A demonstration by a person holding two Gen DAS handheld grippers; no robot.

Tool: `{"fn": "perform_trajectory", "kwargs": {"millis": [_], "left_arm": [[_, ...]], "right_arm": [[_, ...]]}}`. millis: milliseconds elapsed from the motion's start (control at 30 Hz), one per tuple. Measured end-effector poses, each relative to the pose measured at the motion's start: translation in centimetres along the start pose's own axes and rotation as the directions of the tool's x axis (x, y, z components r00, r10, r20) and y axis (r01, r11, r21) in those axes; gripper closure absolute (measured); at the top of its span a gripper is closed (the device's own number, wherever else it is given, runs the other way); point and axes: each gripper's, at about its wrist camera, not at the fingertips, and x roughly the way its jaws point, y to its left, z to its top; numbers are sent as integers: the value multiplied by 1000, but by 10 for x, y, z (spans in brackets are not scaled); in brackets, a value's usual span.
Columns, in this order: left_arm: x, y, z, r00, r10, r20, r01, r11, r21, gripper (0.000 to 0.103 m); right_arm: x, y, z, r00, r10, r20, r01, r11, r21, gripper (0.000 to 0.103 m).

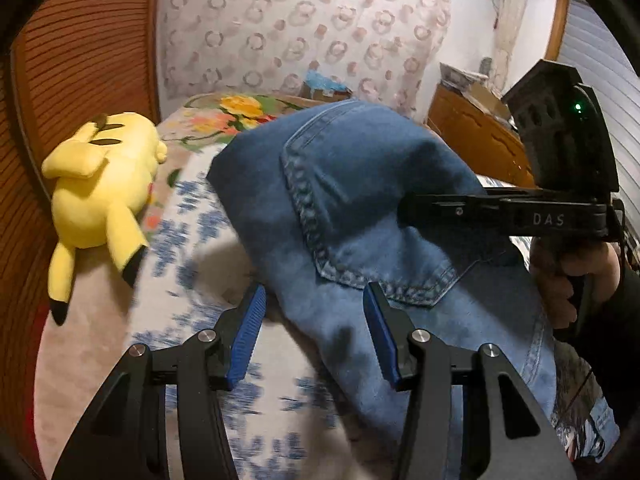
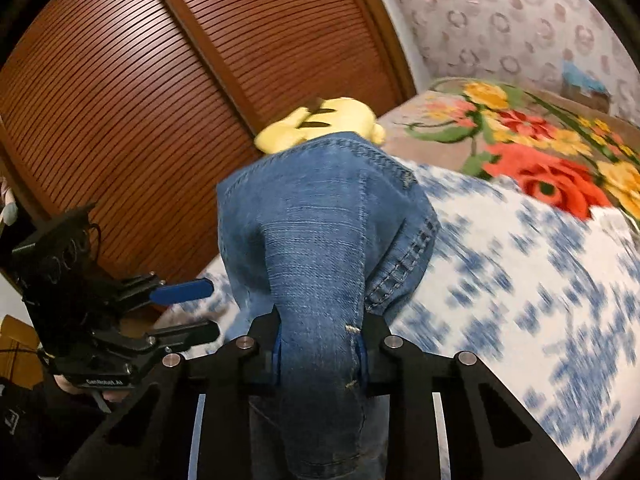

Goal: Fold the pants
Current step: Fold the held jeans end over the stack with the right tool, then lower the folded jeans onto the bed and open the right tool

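Denim filled the left wrist view: the jeans (image 1: 360,200) hung bunched over the blue-and-white bedspread (image 1: 180,240), our left gripper (image 1: 316,312) spread wide and empty, a yellow plush (image 1: 100,192) at nine o'clock. From the right wrist, our right gripper (image 2: 320,344) was clamped, apparently, on a fold of the jeans (image 2: 320,220).

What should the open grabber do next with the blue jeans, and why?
Probably close the left gripper on the jeans near the back pocket. Its blue pads sit open at the denim's edge, while the right gripper already pinches a bunch, so the jeans hang lopsided over the bed.
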Motion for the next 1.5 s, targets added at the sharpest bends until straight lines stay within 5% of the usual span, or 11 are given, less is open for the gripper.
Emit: {"fn": "perform_trajectory", "kwargs": {"millis": [300,567,767,967,1233,1433,1500], "left_arm": [[-21,47,15,995,82,58,-79,995,-57,51],[-27,63,35,988,116,106,-110,992,-56,51],[-10,58,38,991,100,86,-97,994,-42,51],[8,52,37,994,94,50,-93,996,-15,51],[27,60,20,992,124,-22,-124,992,-15,51],[31,61,12,992,120,-29,-121,992,-25,51],[33,62,11,992,119,-32,-120,992,-33,51]], "right_arm": [[82,5,50,997,34,70,-37,998,54,78],[128,-20,76,954,-150,258,76,958,275,78],[152,-45,67,956,-274,102,223,909,353,66],[146,-49,69,940,-335,63,316,925,210,60],[129,-33,85,908,-390,155,391,920,23,60],[165,-39,103,947,-288,140,305,945,-120,69],[185,-56,111,939,-328,106,340,932,-127,71]]}}
